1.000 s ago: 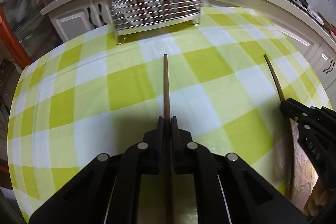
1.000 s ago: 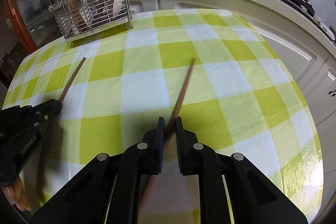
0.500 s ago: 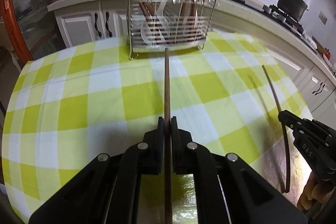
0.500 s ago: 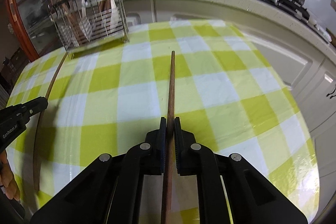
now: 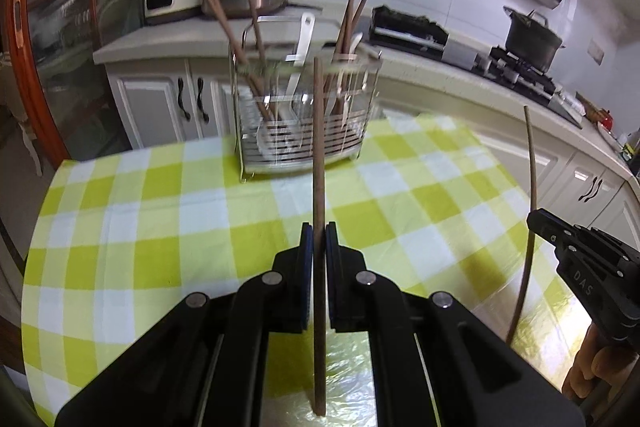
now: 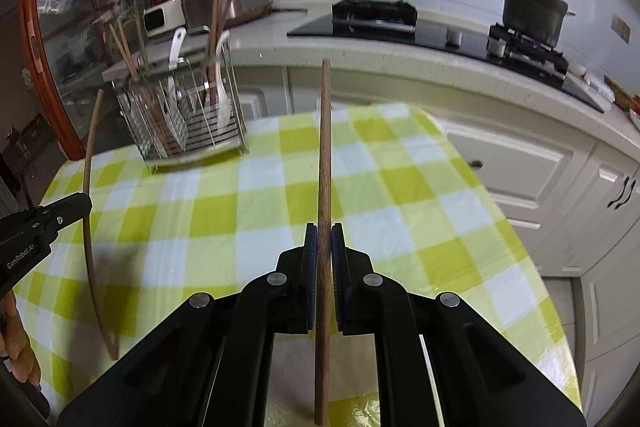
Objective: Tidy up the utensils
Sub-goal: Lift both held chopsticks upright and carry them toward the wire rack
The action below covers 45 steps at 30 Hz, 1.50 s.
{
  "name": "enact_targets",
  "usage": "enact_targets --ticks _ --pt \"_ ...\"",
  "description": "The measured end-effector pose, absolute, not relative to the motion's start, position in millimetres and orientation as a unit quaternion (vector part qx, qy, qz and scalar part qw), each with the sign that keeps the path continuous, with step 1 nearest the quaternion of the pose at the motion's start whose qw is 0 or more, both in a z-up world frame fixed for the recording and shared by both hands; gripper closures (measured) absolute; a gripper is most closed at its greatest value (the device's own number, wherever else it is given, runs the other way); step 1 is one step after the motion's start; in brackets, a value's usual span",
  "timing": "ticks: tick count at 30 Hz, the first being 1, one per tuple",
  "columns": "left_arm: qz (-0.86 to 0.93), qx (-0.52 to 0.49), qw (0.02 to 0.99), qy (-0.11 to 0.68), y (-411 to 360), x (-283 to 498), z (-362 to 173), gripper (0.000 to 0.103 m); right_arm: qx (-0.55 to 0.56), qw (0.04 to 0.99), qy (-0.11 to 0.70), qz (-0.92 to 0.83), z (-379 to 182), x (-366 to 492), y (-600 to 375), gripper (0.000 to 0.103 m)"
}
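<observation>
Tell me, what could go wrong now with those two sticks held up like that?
Each gripper, left and right, pinches one chopstick near its lower part, so the left chopstick or right chopstick might pivot or slip. The wire rack is already crowded with leaning chopsticks and spoons; a new one could catch on them or its rim, perhaps nudging the rack.

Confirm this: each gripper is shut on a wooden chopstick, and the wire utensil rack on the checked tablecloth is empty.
Not quite. The left gripper and right gripper are each shut on a wooden chopstick, and the wire utensil rack stands on the checked tablecloth. But the rack is not empty: the left wrist view shows chopsticks and white utensils in it.
</observation>
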<state>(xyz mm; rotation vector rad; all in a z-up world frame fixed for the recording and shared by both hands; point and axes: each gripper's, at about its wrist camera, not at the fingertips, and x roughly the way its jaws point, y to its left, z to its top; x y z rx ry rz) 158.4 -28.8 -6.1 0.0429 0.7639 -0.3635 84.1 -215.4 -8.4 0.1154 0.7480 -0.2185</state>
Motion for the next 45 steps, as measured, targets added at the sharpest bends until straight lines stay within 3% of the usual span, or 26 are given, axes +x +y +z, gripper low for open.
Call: enact_targets --ticks 31,45 --pt "-0.198 0.023 0.930 0.309 -43 170 59 0.097 0.029 0.948 0.300 -0.101 48 95 -201 0.095" --pt "-0.186 0.025 0.952 0.242 -31 196 141 0.097 0.026 0.966 0.245 -0.085 124 137 -187 0.095"
